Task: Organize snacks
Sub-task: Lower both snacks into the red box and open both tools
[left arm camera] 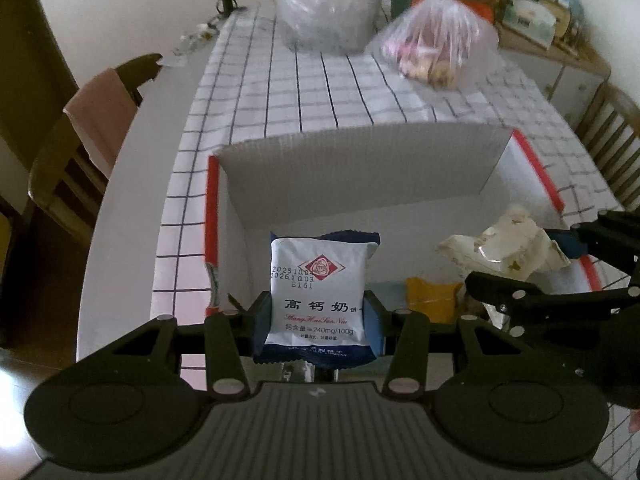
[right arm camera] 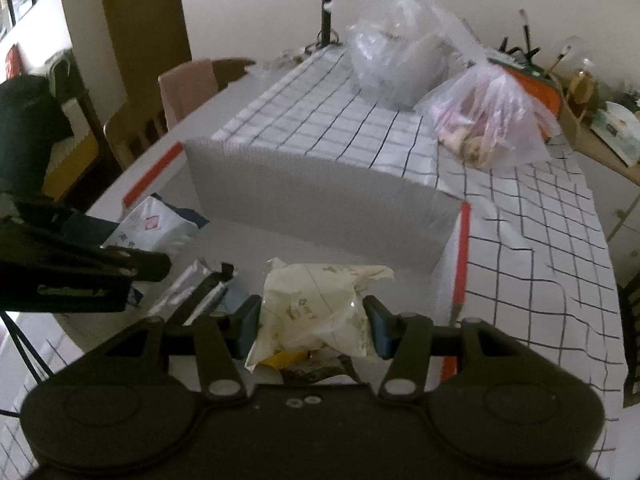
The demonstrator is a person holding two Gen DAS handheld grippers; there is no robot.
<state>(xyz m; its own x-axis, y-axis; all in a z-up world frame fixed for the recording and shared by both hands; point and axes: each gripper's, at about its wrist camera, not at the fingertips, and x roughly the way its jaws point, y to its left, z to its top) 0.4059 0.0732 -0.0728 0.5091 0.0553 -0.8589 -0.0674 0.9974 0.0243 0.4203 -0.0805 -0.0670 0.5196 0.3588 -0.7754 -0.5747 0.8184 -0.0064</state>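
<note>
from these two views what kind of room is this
Most likely a home dining area. A table with a grid-checked tablecloth, wooden chairs beside it, plastic bags of food on it and a cluttered sideboard behind suggest a household, not a lab.

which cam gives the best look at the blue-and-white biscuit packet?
Left wrist. The biscuit packet sits upright and front-on between the left gripper fingers, its printed label and date code sharp. The right wrist view catches the biscuit packet only at the left edge, tilted, blurred and partly behind the left gripper.
</note>
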